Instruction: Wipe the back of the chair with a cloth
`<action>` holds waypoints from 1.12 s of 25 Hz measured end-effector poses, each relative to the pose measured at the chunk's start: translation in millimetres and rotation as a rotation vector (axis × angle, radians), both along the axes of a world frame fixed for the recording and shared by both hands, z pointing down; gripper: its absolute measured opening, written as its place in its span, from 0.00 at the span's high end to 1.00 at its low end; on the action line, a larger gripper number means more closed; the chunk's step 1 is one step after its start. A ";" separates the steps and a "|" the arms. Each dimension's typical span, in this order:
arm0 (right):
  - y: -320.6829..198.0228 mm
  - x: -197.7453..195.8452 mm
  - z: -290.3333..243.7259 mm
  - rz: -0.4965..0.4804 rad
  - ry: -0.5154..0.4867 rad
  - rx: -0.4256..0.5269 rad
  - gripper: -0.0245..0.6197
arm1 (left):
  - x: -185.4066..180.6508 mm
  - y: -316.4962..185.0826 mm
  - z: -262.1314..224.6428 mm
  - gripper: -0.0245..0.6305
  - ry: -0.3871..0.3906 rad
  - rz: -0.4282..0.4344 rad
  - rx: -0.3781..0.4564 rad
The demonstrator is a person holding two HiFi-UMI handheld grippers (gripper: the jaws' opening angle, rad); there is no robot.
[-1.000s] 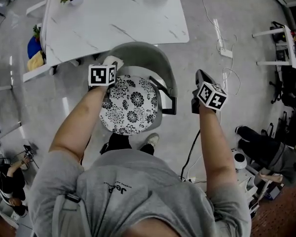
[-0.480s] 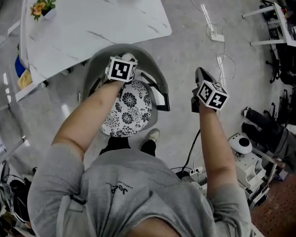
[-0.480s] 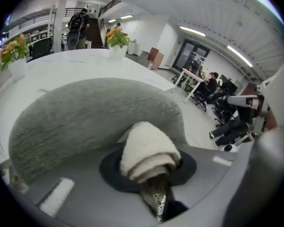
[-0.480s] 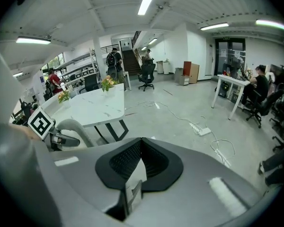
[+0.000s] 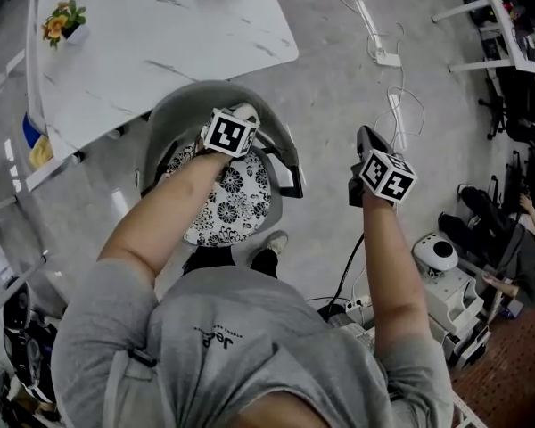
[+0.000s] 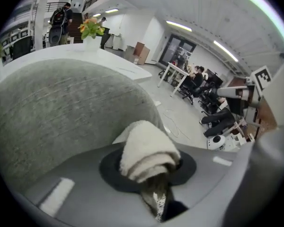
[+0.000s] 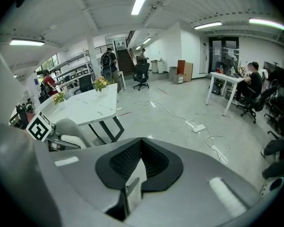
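Observation:
A grey chair with a curved back [image 5: 192, 96] and a floral seat cushion [image 5: 223, 208] stands below me at a white table. My left gripper [image 5: 241, 119] is shut on a folded white cloth [image 5: 246, 112], which rests on the right part of the chair back, near its top edge. In the left gripper view the cloth [image 6: 149, 150] bulges out of the jaws right in front of the grey fabric back [image 6: 61, 112]. My right gripper [image 5: 364, 139] hangs over the floor right of the chair, jaws together and nothing in them [image 7: 141, 143].
The white marble table [image 5: 160, 25] with a flower pot [image 5: 58, 20] stands just behind the chair. Cables and a power strip [image 5: 388, 59] lie on the floor at the right. A white round device [image 5: 439, 252] and desks stand further right. A shoe [image 5: 272, 243] shows under the seat.
My left gripper has slid the cloth rightwards along the chair back, from its left part to its right part. The right gripper has stayed put.

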State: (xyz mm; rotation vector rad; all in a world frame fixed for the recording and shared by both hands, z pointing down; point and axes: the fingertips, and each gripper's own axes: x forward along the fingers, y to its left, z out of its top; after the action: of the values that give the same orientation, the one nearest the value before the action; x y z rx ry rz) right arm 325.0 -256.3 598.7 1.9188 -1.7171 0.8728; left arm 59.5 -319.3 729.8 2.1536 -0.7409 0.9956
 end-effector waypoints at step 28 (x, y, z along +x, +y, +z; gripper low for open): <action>-47.6 -86.2 7.1 -0.143 -0.002 -0.009 0.96 | -225.0 18.3 61.2 0.74 -0.007 -0.566 -0.228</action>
State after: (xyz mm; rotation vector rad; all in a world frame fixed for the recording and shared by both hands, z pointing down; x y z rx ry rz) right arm 238.8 -303.9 605.8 1.7650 -1.8228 0.8284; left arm -165.4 -301.0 791.0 1.6092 -1.1011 0.7394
